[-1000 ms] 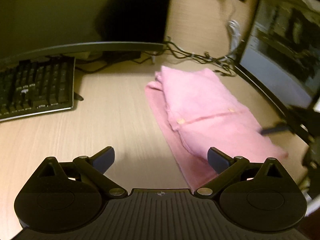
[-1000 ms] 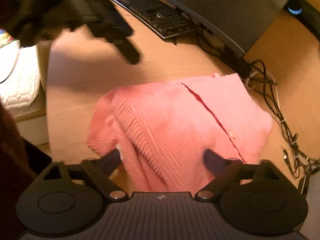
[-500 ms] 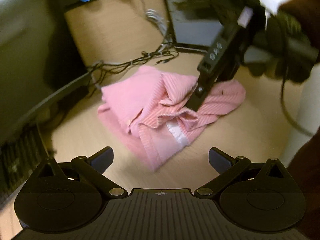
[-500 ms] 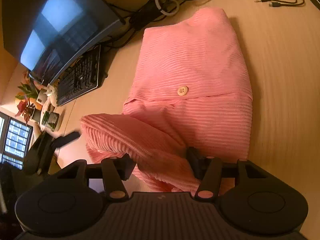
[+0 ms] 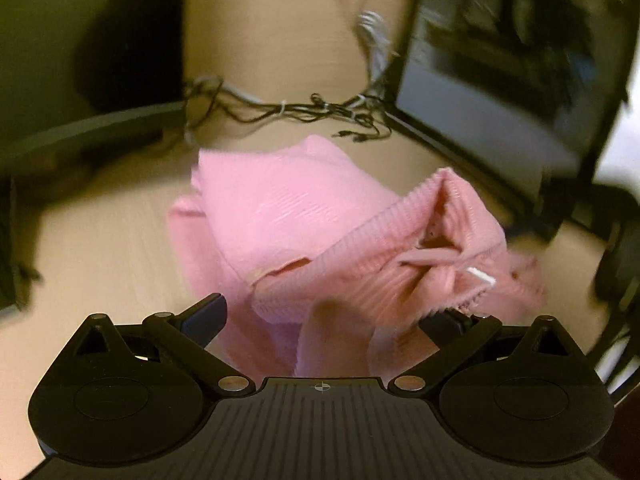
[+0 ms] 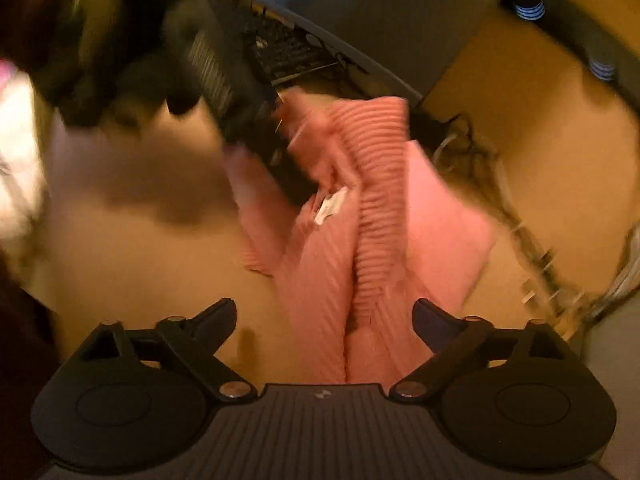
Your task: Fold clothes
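Left tongs [image 5: 322, 312] wide over pink cardigan [image 5: 288, 216], right tongs [image 6: 324, 316] reopening astride it

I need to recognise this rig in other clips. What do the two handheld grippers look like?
Both match: left gripper and right gripper have a ribbed dark-grey body with a small centre mark, two round black discs, black linkage arms with silver pivot screws, and dark bluish finger pads.
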A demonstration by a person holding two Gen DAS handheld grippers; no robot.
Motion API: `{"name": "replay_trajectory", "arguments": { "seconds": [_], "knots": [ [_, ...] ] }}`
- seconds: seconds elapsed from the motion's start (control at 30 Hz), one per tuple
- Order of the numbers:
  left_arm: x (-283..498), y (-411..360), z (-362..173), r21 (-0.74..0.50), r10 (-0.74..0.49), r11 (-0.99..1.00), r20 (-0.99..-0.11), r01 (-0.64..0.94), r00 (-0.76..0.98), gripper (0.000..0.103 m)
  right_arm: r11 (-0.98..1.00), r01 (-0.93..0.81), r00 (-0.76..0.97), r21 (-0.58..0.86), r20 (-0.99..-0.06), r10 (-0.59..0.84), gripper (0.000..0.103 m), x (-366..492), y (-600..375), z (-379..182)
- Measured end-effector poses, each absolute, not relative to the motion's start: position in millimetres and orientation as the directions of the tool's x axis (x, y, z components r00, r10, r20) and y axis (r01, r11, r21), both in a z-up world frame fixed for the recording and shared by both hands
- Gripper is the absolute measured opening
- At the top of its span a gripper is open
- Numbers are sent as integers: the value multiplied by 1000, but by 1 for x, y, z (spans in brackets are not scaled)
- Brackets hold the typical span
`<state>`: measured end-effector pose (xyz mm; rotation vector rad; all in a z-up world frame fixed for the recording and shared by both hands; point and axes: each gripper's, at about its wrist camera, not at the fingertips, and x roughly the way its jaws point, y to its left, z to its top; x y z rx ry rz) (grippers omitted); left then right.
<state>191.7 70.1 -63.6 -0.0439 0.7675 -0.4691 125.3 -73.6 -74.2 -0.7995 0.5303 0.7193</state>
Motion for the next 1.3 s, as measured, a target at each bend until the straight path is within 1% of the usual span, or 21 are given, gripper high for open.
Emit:
{"name": "replay_trajectory", "arguments": {
  "seconds": [0.03,0.07,0.1,0.13,0.2,0.27,0.3,0.43,0.53,0.63,0.7,0.87,0.97,1.0,1.03,1.07,1.13,1.2,1.23,1.27,1.3],
  "knots": [
    [194,74,-64,-250,-446,890,-650,381,615,103,502,-748,640,-434,-675,368,44,130,-71,-71],
    [193,75,-62,-264,-460,884,-642,386,614,103,529,-756,616,-386,-695,372,37,137,-70,-65],
    [192,76,-60,-273,-472,878,-634,394,613,103,566,-761,583,-316,-716,384,34,144,-71,-58],
    [188,76,-57,-252,-475,874,-629,416,615,103,609,-760,542,-227,-739,400,25,153,-75,-50],
    [174,79,-50,-186,-469,866,-627,464,623,103,682,-730,460,-47,-772,439,22,171,-86,-37],
    [156,81,-43,-97,-444,860,-626,501,641,103,715,-697,410,61,-784,466,20,182,-93,-29],
    [146,80,-40,-39,-425,856,-621,516,658,103,718,-691,398,81,-787,472,20,183,-94,-29],
    [123,68,-41,140,-367,830,-591,540,718,103,697,-710,357,96,-805,474,18,182,-97,-29],
    [126,49,-48,211,-368,800,-567,562,737,103,695,-704,319,145,-810,492,18,183,-89,-28],
    [131,29,-53,309,-358,768,-517,560,777,103,680,-721,315,136,-809,496,17,174,-87,-19],
    [134,24,-53,323,-388,747,-499,581,775,103,656,-746,312,113,-811,495,16,163,-94,-9],
    [152,29,-56,92,-576,673,-557,734,599,103,592,-804,302,51,-823,481,16,158,-107,11],
    [175,33,-66,-172,-698,616,-571,769,432,103,567,-824,303,17,-832,465,17,176,-107,10],
    [182,35,-71,-235,-718,606,-573,760,395,103,574,-819,308,16,-832,463,19,186,-107,6],
    [188,37,-76,-292,-735,598,-572,747,365,103,596,-803,325,16,-827,459,24,199,-107,0],
    [192,40,-80,-319,-734,610,-573,726,365,103,622,-783,347,14,-821,455,27,213,-106,-6],
    [197,49,-83,-354,-724,642,-574,680,384,103,680,-733,388,17,-810,439,27,243,-105,-22],
    [200,62,-80,-379,-703,685,-568,622,428,103,736,-677,422,21,-808,411,31,270,-104,-41],
    [201,70,-76,-395,-693,706,-559,588,456,103,754,-657,436,13,-809,394,38,278,-102,-51],
    [201,77,-72,-405,-679,725,-553,557,483,103,771,-637,450,4,-810,377,49,287,-101,-60],
    [201,84,-67,-412,-665,743,-547,527,509,103,779,-628,461,-5,-808,367,53,291,-98,-65]
  ]
}}
